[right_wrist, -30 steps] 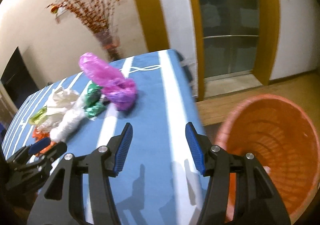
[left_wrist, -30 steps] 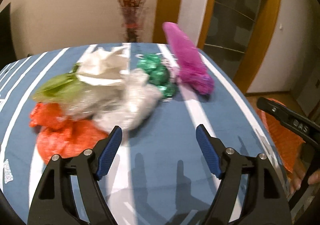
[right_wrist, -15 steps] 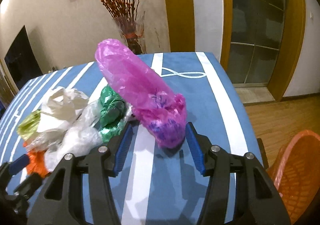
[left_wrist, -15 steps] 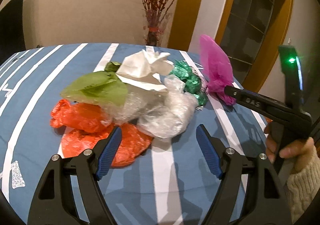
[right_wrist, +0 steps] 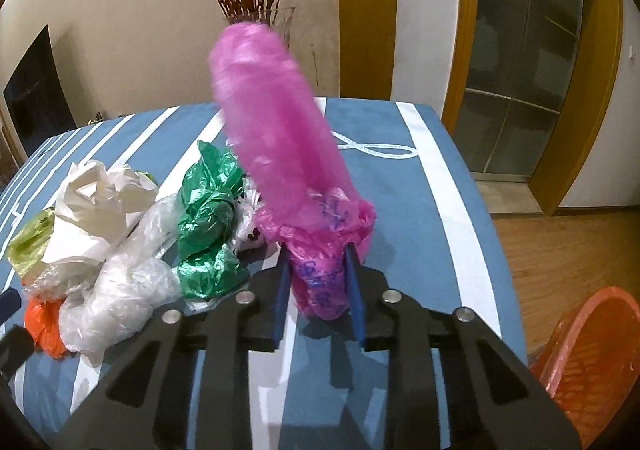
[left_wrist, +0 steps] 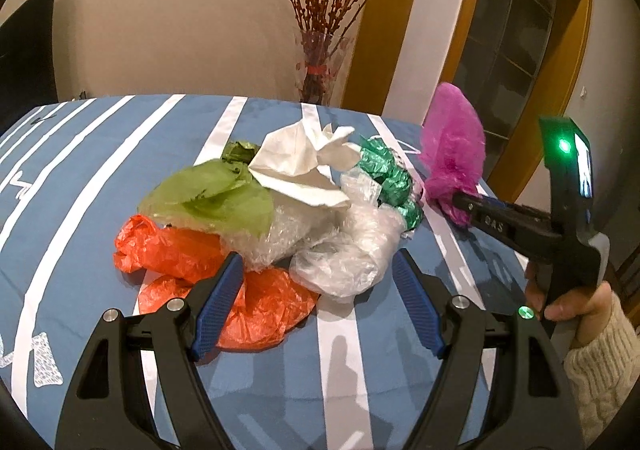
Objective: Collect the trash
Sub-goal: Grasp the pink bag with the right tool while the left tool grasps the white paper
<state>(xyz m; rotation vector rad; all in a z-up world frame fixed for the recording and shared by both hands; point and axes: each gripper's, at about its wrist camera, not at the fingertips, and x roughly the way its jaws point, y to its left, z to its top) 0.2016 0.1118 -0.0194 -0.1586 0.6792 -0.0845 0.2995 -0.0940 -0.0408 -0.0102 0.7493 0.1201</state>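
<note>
While the right gripper [right_wrist: 318, 290] closes on the pink bag [right_wrist: 280, 138], the left waits.
The striped tabletop [left_wrist: 100, 154] carries the heap mid-surface; the pink bag stands near its right edge, fingers [right_wrist: 280, 292] squeezing its base, likely bound for the orange basket [right_wrist: 592, 362] beyond. The left gripper [left_wrist: 320, 306] hangs spread, empty, before the clear bag [left_wrist: 348, 262].

Black handheld grippers, blue-padded jaws

The left gripper [left_wrist: 318, 300] and right gripper [right_wrist: 318, 286] have black cut-out arms, ribbed blue pads and silver screws; the right one bears a green light, embossed lettering, and a cream knitted sleeve [left_wrist: 602, 370] behind it.
</note>
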